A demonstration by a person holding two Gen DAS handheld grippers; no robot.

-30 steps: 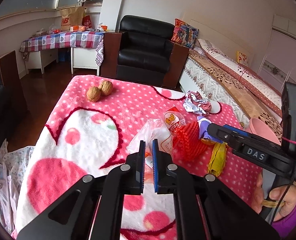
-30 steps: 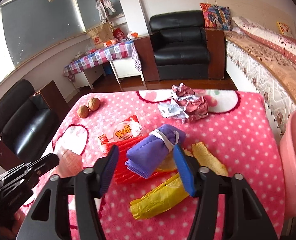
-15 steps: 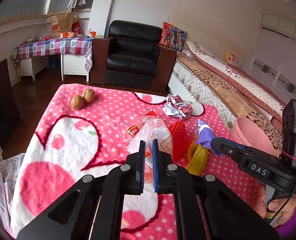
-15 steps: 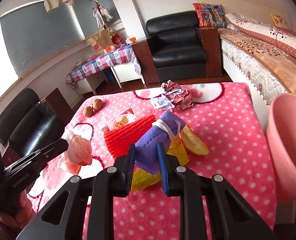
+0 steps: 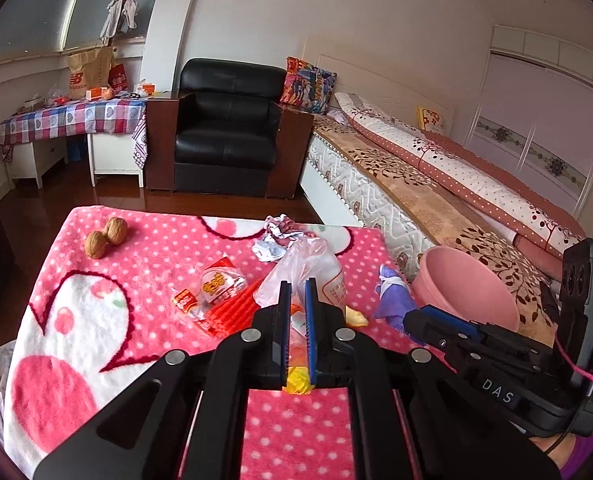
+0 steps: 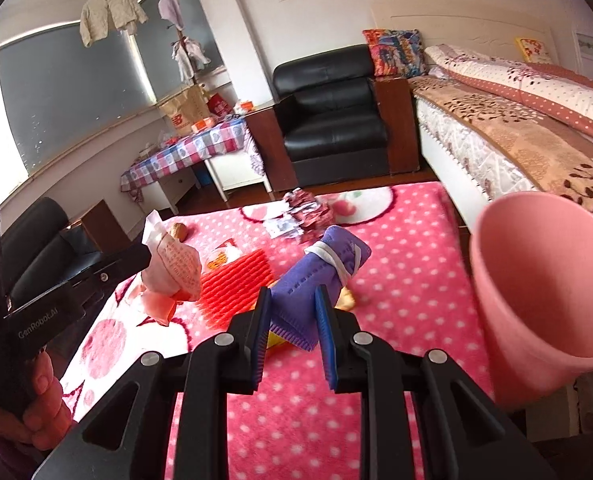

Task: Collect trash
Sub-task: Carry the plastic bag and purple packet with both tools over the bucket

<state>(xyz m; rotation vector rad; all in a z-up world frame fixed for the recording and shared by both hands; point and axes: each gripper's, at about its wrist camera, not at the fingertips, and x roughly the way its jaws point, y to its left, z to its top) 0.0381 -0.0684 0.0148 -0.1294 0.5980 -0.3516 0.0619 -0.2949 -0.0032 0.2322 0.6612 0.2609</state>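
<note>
My left gripper [image 5: 298,290] is shut on a thin clear plastic bag [image 5: 310,262] and holds it above the pink dotted blanket [image 5: 144,252]. From the right wrist that plastic bag [image 6: 174,268] hangs at the left gripper's tip. My right gripper [image 6: 292,304] is shut on a purple cloth roll [image 6: 324,260] tied with a white band, lifted off the blanket. In the left wrist view the purple roll [image 5: 392,300] hangs close to the pink bin [image 5: 466,280]. The pink bin [image 6: 544,280] stands just to the right of the right gripper.
On the blanket lie a red mesh sleeve [image 6: 236,280], a snack wrapper [image 5: 216,284], crumpled paper [image 5: 278,234], an orange scrap [image 5: 354,316] and two walnuts [image 5: 106,236]. A bed [image 5: 436,184] runs along the right, and a black armchair [image 5: 226,128] stands behind.
The right gripper's jaws closed on the purple roll and raised it. Both grippers rose with their loads and shifted right, so the pink bin now looms nearer.
</note>
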